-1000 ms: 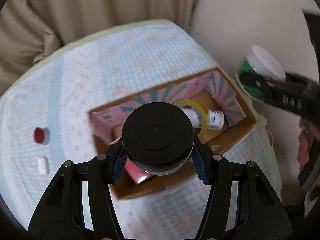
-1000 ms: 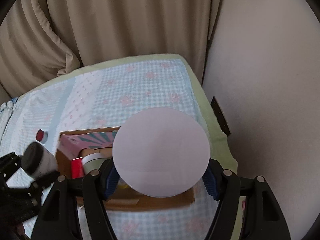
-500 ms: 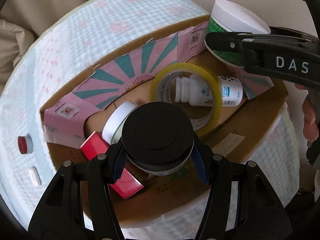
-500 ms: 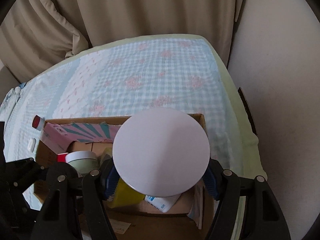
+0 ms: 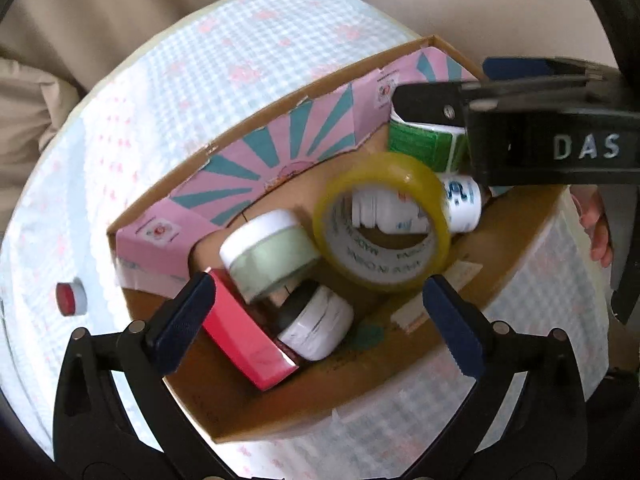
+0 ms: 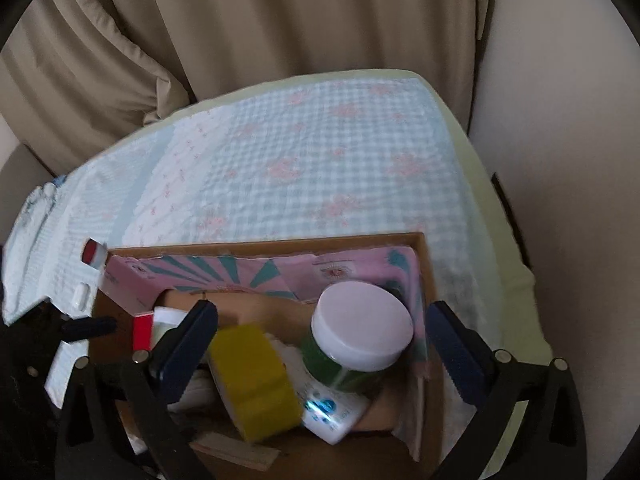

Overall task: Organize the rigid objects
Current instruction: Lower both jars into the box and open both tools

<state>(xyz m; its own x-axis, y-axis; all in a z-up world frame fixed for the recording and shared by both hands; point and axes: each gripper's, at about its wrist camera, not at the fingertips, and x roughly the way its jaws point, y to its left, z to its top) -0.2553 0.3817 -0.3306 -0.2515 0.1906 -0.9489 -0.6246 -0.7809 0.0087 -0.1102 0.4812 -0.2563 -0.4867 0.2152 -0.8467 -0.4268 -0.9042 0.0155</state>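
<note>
The left gripper (image 5: pixel 316 320) is spread wide and holds nothing; between and just ahead of its blue pads lies a black-lidded white jar (image 5: pixel 316 328) on its side in the cardboard box (image 5: pixel 280 408), touching neither pad. A red box (image 5: pixel 248 344) leans by the left pad, with a pale green jar (image 5: pixel 268 258) just beyond it and a roll of yellow tape (image 5: pixel 382 222) ahead toward the right pad. The right gripper (image 6: pixel 322 346) is likewise wide open and empty; the green jar with a white lid (image 6: pixel 360 334) stands in the box's far right corner between its fingers, clear of both. Under that jar lies a white bottle (image 6: pixel 332 416). To the left gripper's left, outside the box, a small red-capped item (image 5: pixel 69 298) rests on the checked cloth (image 5: pixel 200 80).
</note>
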